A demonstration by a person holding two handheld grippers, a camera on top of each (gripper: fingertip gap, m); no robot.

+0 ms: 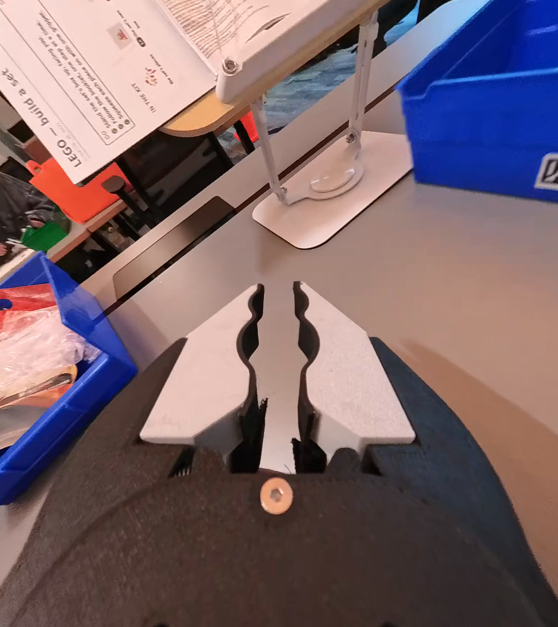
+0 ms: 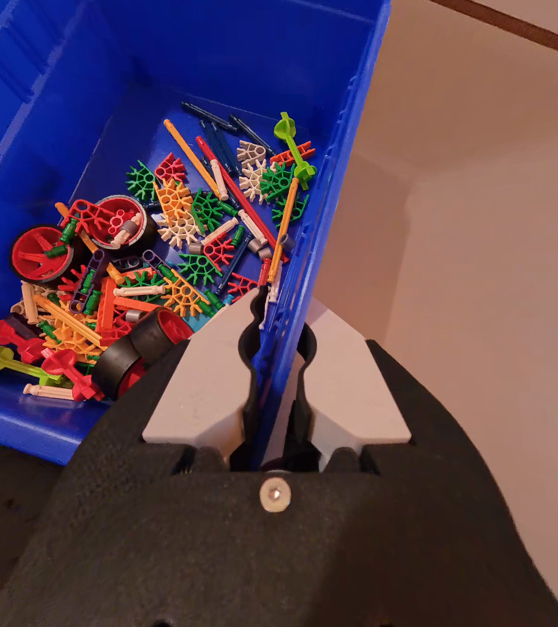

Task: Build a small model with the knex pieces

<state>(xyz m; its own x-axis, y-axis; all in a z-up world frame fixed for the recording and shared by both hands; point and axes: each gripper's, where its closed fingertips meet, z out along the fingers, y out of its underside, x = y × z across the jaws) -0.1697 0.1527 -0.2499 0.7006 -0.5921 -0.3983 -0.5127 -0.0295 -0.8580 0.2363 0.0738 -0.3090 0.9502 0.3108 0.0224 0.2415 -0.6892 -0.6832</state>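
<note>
Left gripper (image 1: pixel 278 288): jaws a narrow gap apart, holding nothing, above the bare grey table (image 1: pixel 440 322).
White document stand (image 1: pixel 321 203): at 12 o'clock, carrying a printed sheet (image 1: pixel 84 78).
Blue bin (image 1: pixel 508 129): at 2 o'clock.
Second blue bin (image 1: pixel 77 373): at 9 o'clock, holding clear plastic bags (image 1: pixel 16 356).
Right gripper (image 2: pixel 279 305): jaws partly open, straddling the right wall of a blue bin (image 2: pixel 304 305); whether they pinch it cannot be told.
Construction-toy pieces (image 2: pixel 169 254): rods, connectors and red wheels piled inside, from 9 to 12 o'clock.
</note>
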